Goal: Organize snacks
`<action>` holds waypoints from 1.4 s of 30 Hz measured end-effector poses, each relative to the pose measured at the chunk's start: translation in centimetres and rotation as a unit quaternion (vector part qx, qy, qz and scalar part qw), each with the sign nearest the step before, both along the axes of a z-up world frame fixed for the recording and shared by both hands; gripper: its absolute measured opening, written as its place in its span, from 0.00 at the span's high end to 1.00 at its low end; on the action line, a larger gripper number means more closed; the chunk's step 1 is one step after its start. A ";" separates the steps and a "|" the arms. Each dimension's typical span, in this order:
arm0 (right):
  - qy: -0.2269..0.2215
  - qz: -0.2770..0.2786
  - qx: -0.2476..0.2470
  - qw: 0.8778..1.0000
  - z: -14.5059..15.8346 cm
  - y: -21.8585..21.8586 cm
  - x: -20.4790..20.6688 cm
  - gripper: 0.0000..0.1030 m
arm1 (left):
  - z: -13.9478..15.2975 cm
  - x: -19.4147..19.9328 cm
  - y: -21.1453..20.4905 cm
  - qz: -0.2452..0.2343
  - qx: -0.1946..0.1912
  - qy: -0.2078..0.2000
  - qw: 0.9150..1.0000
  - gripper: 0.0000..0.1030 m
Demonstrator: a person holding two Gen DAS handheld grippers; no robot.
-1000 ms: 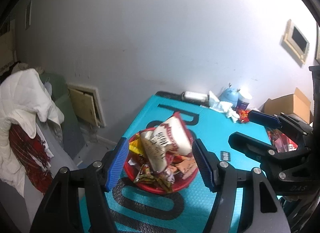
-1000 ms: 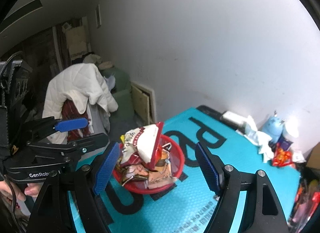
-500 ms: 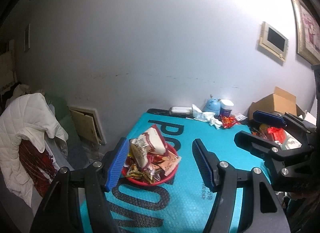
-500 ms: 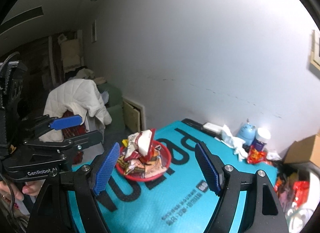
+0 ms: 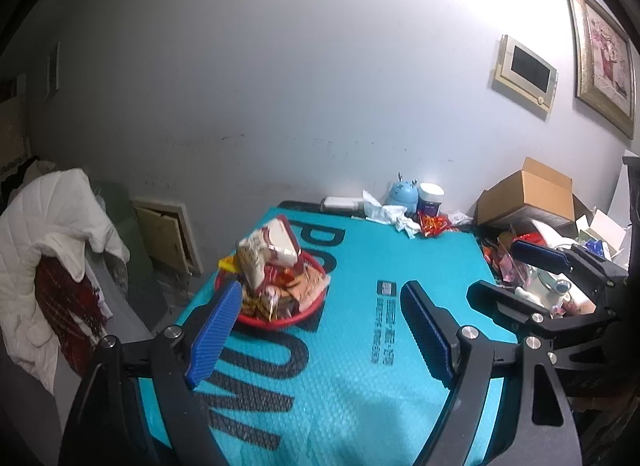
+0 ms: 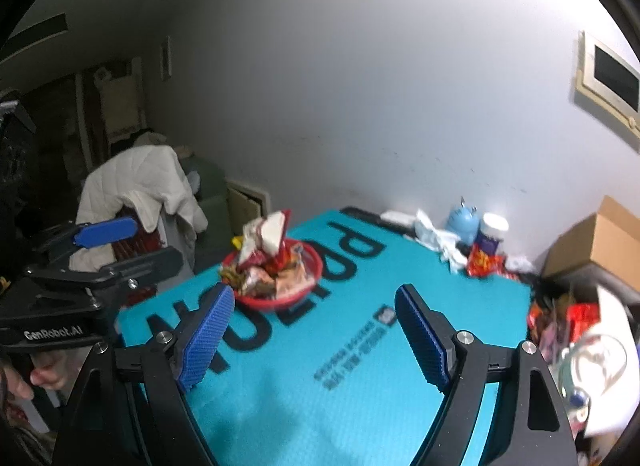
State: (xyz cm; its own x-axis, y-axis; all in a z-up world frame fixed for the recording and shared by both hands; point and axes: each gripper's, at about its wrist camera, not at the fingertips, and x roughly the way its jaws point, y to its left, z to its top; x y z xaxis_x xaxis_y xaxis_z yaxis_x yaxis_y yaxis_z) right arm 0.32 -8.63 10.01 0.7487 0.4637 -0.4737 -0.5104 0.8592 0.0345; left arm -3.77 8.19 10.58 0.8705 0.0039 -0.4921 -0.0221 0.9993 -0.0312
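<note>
A white quilted jacket (image 5: 52, 234) is slung over something at the far left, off the table. On the turquoise mat (image 5: 360, 346) sits a red bowl (image 5: 276, 320) heaped with snack packets (image 5: 276, 286), a big red-and-white bag (image 5: 268, 250) standing tallest on the pile (it leans a little). The bowl is near the mat's left edge, well ahead of both tools.

Along the back wall, past the bowl, lie crumpled tissues (image 5: 386, 213), a small blue round gadget (image 5: 402, 193), a white-lidded jar (image 5: 430, 199) and a red wrapper (image 5: 434, 223). Further right an open cardboard box (image 5: 528, 193) sits above a jumble of packets and packaging (image 5: 552, 266) beside the mat.

The left gripper (image 5: 320, 334) has just been opening; its blue pads are spread with nothing between them. The right gripper (image 6: 314, 340) has likewise just been opening and is spread wide, empty. Bare mat lies between the tools and the bowl.
</note>
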 end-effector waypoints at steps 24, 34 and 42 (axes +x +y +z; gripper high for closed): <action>0.005 0.066 -0.017 0.998 -2.3 1.8 -0.6 0.19 | -3.2 -1.8 1.4 0.061 -0.038 0.030 0.997 0.21; 0.006 0.073 -0.017 0.997 -2.3 2.1 -0.7 0.19 | -3.1 -1.8 1.4 0.061 -0.040 0.030 0.997 0.21; 0.006 0.074 -0.016 0.997 -2.4 2.1 -0.6 0.19 | -3.2 -1.8 1.5 0.060 -0.039 0.031 0.997 0.21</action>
